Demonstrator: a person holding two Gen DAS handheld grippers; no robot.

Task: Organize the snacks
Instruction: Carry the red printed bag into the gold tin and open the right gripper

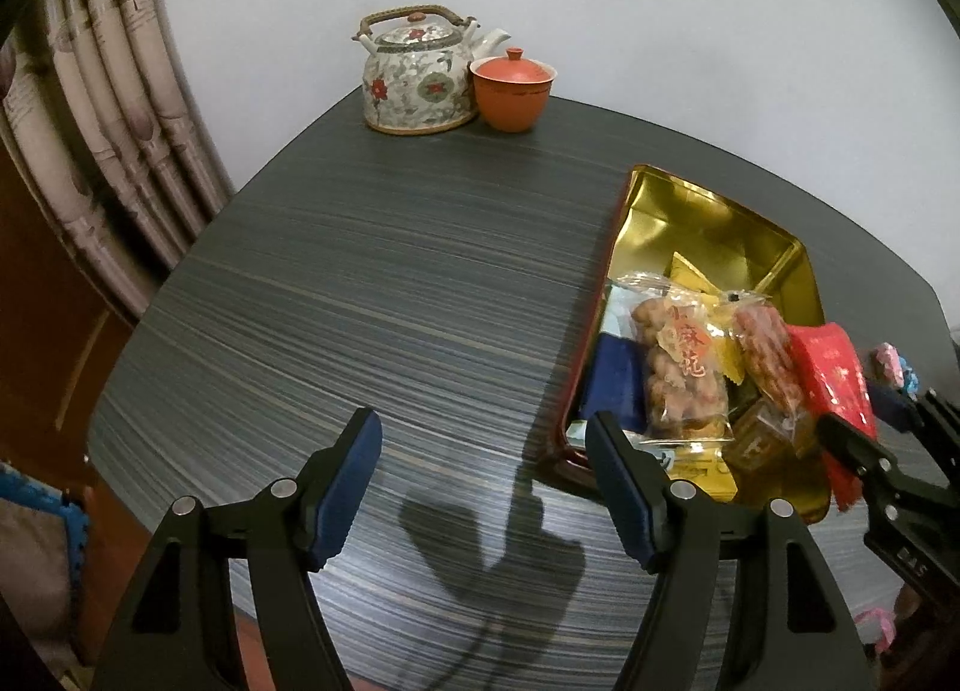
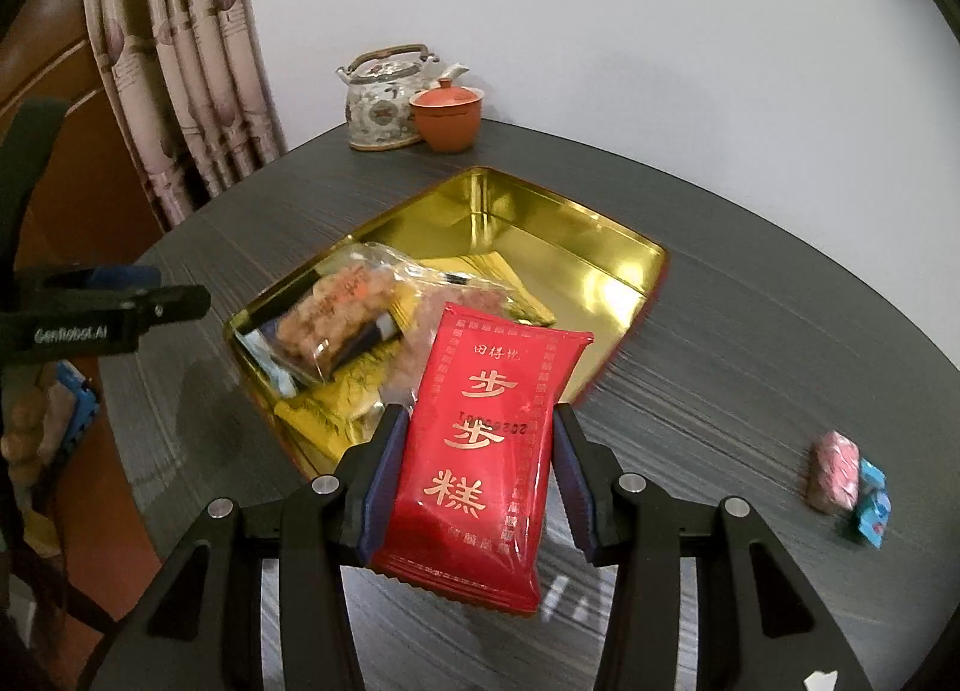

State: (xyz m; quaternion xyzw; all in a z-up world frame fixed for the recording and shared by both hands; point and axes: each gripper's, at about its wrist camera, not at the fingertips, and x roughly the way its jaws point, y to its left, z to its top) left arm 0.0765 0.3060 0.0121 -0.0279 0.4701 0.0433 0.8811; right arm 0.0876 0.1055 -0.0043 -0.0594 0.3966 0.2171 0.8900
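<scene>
A gold tin tray (image 1: 690,205) (image 2: 540,229) sits on the dark table and holds several wrapped snacks, among them a clear bag of brown twists (image 1: 684,361) (image 2: 336,325). My right gripper (image 2: 474,463) is shut on a red snack packet (image 2: 486,439) and holds it above the tray's near edge; the packet also shows in the left wrist view (image 1: 834,385). My left gripper (image 1: 483,463) is open and empty, just left of the tray's near corner. A pink candy (image 2: 831,469) and a blue candy (image 2: 870,505) lie on the table at right.
A flowered teapot (image 1: 420,78) (image 2: 384,102) and an orange lidded cup (image 1: 513,87) (image 2: 447,114) stand at the table's far edge by the white wall. A curtain (image 1: 108,90) hangs at left. The table's edge (image 1: 120,367) curves close by at left.
</scene>
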